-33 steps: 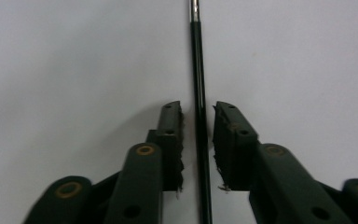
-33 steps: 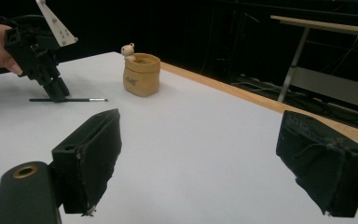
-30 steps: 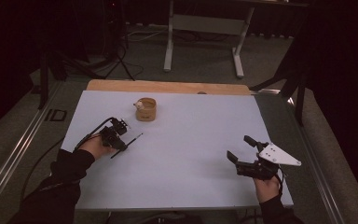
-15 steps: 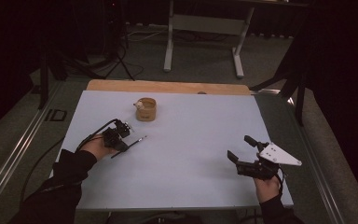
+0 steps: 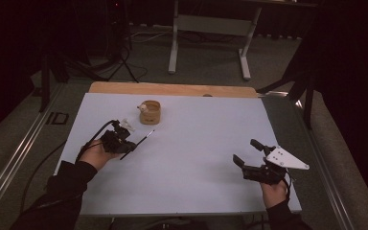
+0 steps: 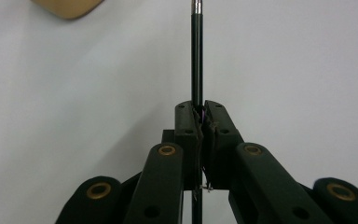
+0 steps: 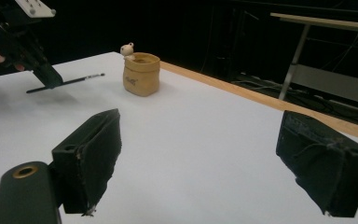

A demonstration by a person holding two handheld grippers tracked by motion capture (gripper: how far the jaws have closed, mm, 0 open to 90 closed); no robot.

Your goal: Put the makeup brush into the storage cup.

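Observation:
My left gripper (image 5: 128,146) (image 6: 200,112) is shut on a thin black brush (image 5: 143,138) (image 6: 196,56) (image 7: 70,82), held just above the white table (image 5: 196,158) with its metal-ringed tip pointing toward a small tan cup (image 5: 150,111) (image 7: 141,73). A little pale figure sits on the cup's rim. The cup's edge (image 6: 67,7) shows at the upper left of the left gripper view. My right gripper (image 5: 249,152) (image 7: 209,154) stands open near the table's front right, nothing between its jaws. The left gripper (image 7: 49,77) also appears far off in the right gripper view.
A wooden strip (image 5: 172,89) runs along the table's far edge. Beyond it stand a white table frame (image 5: 211,28) and a dark stand with cables (image 5: 120,52) on the floor. Metal rails (image 5: 19,148) flank the table's left side.
My left gripper has carried the brush a little forward and right, toward the cup. The right gripper has stayed where it was, still open.

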